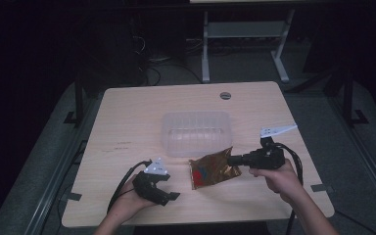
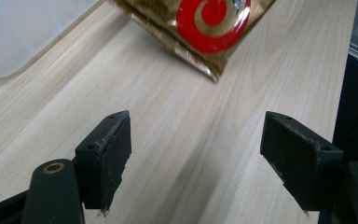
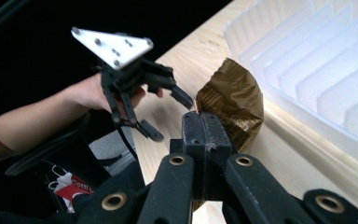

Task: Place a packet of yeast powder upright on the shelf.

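Note:
A gold foil packet (image 1: 211, 170) with a red swirl lies on the wooden table in front of a clear plastic tub (image 1: 197, 133). My right gripper (image 1: 231, 159) is shut on the packet's right edge; in the right gripper view the jaws press together over the crinkled gold foil (image 3: 235, 100). My left gripper (image 1: 169, 188) is open and holds nothing, low over the table left of the packet. In the left gripper view the packet (image 2: 204, 28) lies just ahead of the wide-apart jaws, and the tub's corner (image 2: 23, 37) is at upper left.
The tub's ribbed wall (image 3: 317, 79) stands close beside the packet. A round grey grommet (image 1: 225, 95) sits near the table's far edge. Bare wood (image 1: 122, 122) spreads left of the tub. White desk legs (image 1: 205, 49) stand beyond the table on the floor.

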`<move>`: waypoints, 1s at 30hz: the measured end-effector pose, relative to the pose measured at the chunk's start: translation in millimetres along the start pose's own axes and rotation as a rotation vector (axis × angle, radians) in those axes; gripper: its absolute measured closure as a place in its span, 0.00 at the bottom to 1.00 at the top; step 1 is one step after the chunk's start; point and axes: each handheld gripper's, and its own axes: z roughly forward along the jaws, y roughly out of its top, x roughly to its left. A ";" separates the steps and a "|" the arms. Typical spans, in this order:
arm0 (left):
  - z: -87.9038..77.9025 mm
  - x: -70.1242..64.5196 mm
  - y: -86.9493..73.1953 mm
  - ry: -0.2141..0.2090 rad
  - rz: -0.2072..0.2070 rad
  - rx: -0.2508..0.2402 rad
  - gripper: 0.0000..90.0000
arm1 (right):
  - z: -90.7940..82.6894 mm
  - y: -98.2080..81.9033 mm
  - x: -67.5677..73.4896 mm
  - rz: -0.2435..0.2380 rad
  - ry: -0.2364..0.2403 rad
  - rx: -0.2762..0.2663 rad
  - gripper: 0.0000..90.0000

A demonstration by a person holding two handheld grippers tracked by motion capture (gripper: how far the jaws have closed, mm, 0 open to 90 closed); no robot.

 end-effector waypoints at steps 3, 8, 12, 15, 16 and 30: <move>2.0 -0.8 0.3 -0.001 0.000 -0.001 0.26 | -1.4 7.2 6.3 -0.016 0.006 -0.011 1.00; 3.8 -2.3 1.4 -0.008 0.002 -0.002 0.25 | -2.3 17.6 12.1 -0.034 0.009 -0.022 1.00; 4.2 -2.0 1.8 -0.011 0.013 0.009 0.25 | -4.3 25.2 17.6 -0.050 0.014 -0.028 1.00; 4.3 -0.5 1.4 -0.011 0.018 0.016 0.25 | -5.8 38.2 23.9 -0.082 0.018 -0.052 1.00; 4.3 -0.5 1.4 -0.011 0.018 0.016 0.25 | -5.8 38.2 23.9 -0.082 0.018 -0.052 1.00; 8.0 -3.4 2.0 -0.016 0.030 0.000 0.25 | 3.4 83.5 24.1 -0.132 -0.022 -0.091 1.00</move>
